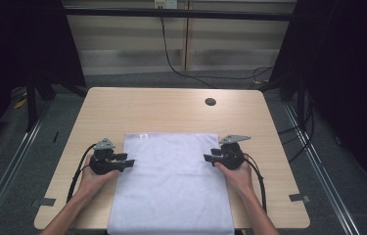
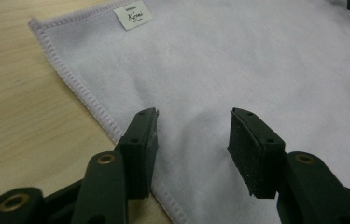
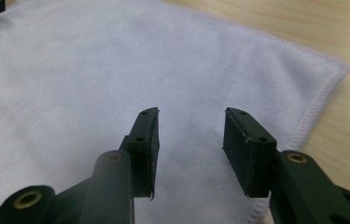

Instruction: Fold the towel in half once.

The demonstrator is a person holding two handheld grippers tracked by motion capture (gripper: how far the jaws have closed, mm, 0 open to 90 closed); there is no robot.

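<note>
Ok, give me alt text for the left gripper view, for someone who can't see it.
Two black gripper jaws stand open above the stitched edge of a flat pale lavender cloth, nothing between them. A small white label sits near the cloth's far corner, and light wooden table shows at left.

1. A pale lilac-white cloth (image 1: 171, 181) is lying flat and spread open on the bench (image 1: 171, 110), its near edge reaching the bench's front edge.
2. A stitched hem (image 2: 77, 88) is running round its border.
3. A small white label (image 2: 134, 15) is sitting at its far edge.
</note>
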